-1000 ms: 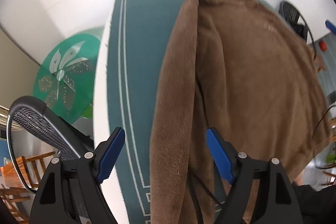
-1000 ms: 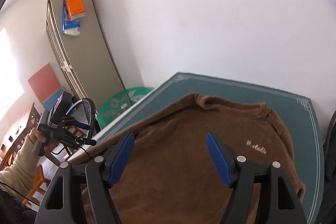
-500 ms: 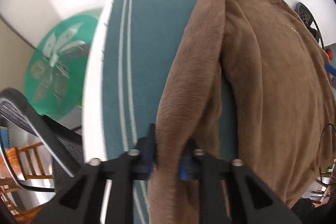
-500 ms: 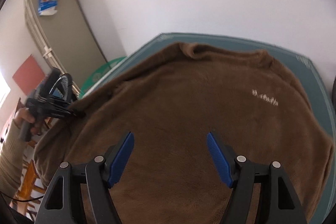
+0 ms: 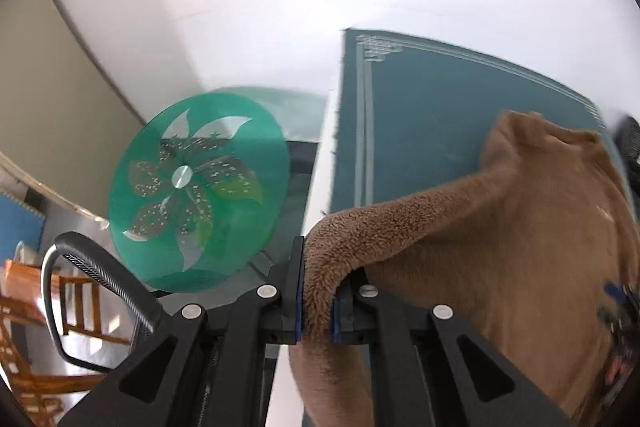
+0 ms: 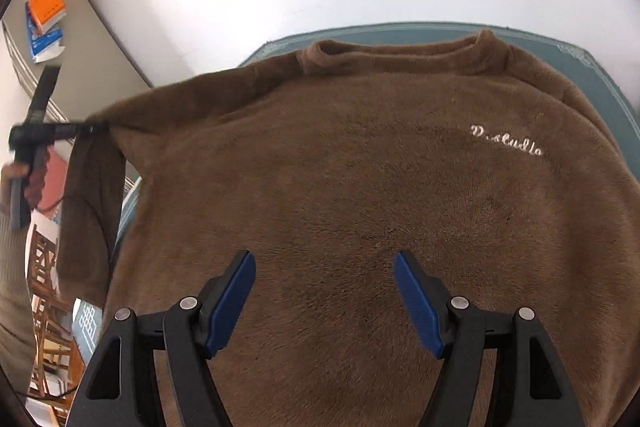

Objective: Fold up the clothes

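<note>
Lifted since prev: fuzzy brown sweater (image 6: 360, 187) sleeve (image 5: 360, 235), left gripper (image 5: 318, 303) jaws pinching it (plush); right gripper (image 6: 324, 303) jaws spread.

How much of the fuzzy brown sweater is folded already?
Hardly any. The brown sweater lies spread open on the green mat, with no fold in its body yet. The left gripper is shut on the sleeve, lifting it off to the side. The right gripper hangs open over the body. Both sleeves and the body are left to fold.
</note>
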Demonstrator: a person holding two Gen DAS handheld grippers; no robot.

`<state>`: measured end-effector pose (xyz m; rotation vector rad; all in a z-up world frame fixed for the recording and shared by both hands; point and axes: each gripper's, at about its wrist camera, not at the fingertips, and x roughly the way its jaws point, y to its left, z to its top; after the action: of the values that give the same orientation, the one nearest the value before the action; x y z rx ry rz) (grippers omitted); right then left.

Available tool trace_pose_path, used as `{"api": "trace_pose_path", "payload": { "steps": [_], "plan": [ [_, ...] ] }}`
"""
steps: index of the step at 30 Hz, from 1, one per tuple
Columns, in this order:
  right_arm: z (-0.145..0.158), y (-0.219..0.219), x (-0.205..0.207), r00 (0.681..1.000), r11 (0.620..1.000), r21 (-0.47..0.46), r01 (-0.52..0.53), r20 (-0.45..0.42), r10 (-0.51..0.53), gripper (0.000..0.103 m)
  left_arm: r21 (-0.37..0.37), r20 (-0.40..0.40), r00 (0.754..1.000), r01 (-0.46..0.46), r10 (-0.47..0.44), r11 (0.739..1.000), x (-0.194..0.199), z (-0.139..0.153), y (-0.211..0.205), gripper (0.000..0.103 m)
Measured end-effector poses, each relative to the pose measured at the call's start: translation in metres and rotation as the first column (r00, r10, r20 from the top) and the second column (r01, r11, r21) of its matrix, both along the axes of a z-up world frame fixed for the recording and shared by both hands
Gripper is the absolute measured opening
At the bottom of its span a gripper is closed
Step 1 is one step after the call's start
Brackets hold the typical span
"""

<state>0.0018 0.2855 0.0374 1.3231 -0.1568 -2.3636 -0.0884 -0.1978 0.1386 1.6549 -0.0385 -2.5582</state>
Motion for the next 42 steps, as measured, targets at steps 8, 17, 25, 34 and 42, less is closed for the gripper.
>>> {"api": "trace_pose_path", "payload": {
  "steps": [8,17,25,34,42],
  "plan": [
    [-0.016,0.013,-0.006,0.997,1.000,-0.010,0.022,0.069,-0.021,0.074,-0.160,0.118,0.988,-0.082,0.101,0.984,-0.027,-0.062,-0.006,0.017],
    [0.028,0.021,-0.038,0.999,0.990,0.137,0.047,-0.035,-0.042,0.074,-0.101,-0.045,0.985,-0.170,0.166,0.980,-0.007,-0.019,-0.003,0.045],
    [0.017,0.027,-0.106,0.989,0.970,0.193,0.147,-0.031,-0.144,0.074,-0.203,-0.214,0.977,-0.066,0.022,0.977,-0.004,0.015,0.081,0.054],
    [-0.007,0.027,-0.115,0.989,0.971,0.193,0.142,0.006,-0.146,0.074,-0.118,-0.171,0.978,0.096,-0.116,0.988,-0.014,0.001,0.142,0.064],
    [0.001,0.024,-0.124,0.987,0.956,0.251,0.151,-0.089,-0.132,0.074,-0.070,-0.068,0.960,0.266,-0.271,0.961,-0.040,-0.047,0.225,0.064]
  ]
}}
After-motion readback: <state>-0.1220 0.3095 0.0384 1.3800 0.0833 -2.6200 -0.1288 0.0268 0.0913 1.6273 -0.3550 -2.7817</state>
